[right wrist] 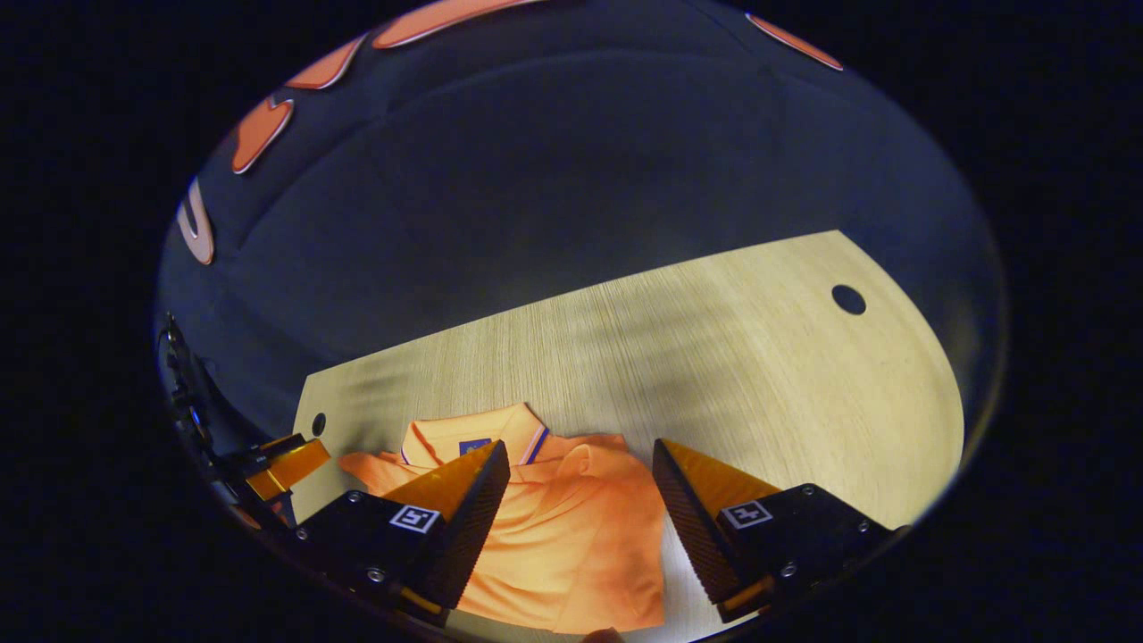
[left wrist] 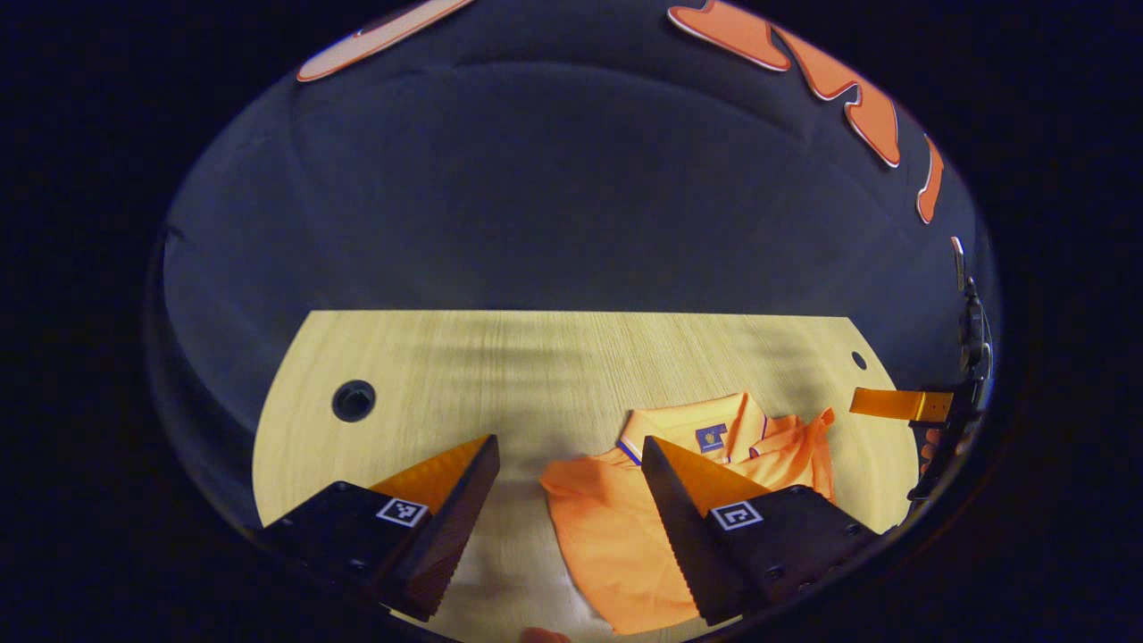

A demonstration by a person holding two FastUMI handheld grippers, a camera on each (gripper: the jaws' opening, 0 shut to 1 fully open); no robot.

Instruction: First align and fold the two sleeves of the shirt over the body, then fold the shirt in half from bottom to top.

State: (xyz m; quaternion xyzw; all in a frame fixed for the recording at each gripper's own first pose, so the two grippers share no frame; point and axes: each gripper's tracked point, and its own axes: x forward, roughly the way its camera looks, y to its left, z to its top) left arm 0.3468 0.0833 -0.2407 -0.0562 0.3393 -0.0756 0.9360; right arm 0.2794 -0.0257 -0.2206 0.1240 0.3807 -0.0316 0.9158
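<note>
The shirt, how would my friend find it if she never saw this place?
Look at the light wooden table in front of the dark cloth wall. Near its front edge lies the shirt, between the open fingers of the right gripper. It is bright orange, with a collar and a small dark patch inside the neck.

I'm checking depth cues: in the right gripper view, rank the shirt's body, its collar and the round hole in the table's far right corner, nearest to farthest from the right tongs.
1. Shirt body: lying between the open right tongs, nearest.
2. Collar: just beyond, towards the left.
3. Round hole: far right corner of the table, farthest.
</note>
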